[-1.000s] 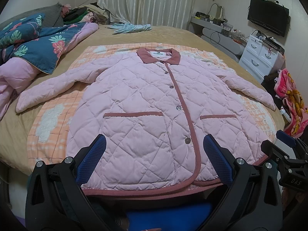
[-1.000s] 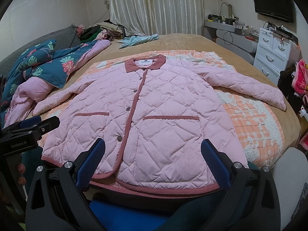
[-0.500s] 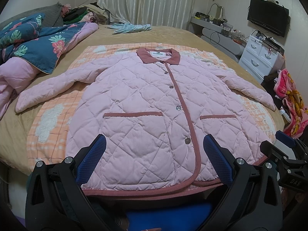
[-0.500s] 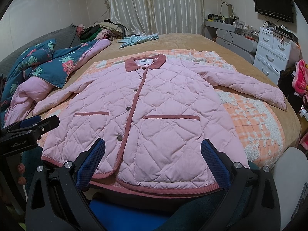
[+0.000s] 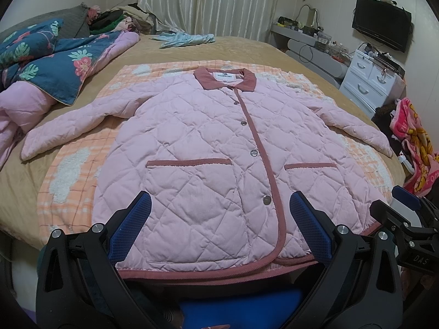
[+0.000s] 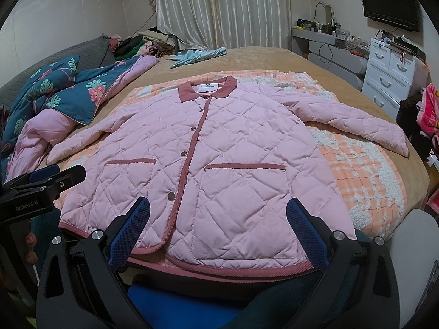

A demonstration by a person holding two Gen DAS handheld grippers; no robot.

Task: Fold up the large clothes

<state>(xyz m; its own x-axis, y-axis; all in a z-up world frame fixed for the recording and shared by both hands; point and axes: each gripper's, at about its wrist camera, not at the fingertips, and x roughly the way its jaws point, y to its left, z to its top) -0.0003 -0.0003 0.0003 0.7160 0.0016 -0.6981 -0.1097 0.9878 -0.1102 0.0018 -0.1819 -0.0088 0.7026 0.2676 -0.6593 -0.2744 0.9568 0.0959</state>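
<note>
A pink quilted jacket [image 5: 208, 148] with a dusty-rose collar and trim lies flat and buttoned, front up, sleeves spread out, on an orange checked blanket [image 5: 71, 170] on the bed; it also shows in the right wrist view [image 6: 219, 148]. My left gripper [image 5: 219, 227] is open and empty, held just above the jacket's hem on its left half. My right gripper [image 6: 218, 227] is open and empty above the hem on its right half. Each gripper shows at the edge of the other's view: the right one [image 5: 406, 213], the left one [image 6: 46, 181].
A blue floral quilt [image 5: 46, 63] and pink bedding are piled at the bed's left. A light blue garment [image 5: 186, 39] lies at the far end. A white drawer unit [image 5: 370, 82], a wall TV and a colourful towel [image 5: 414, 142] are at the right.
</note>
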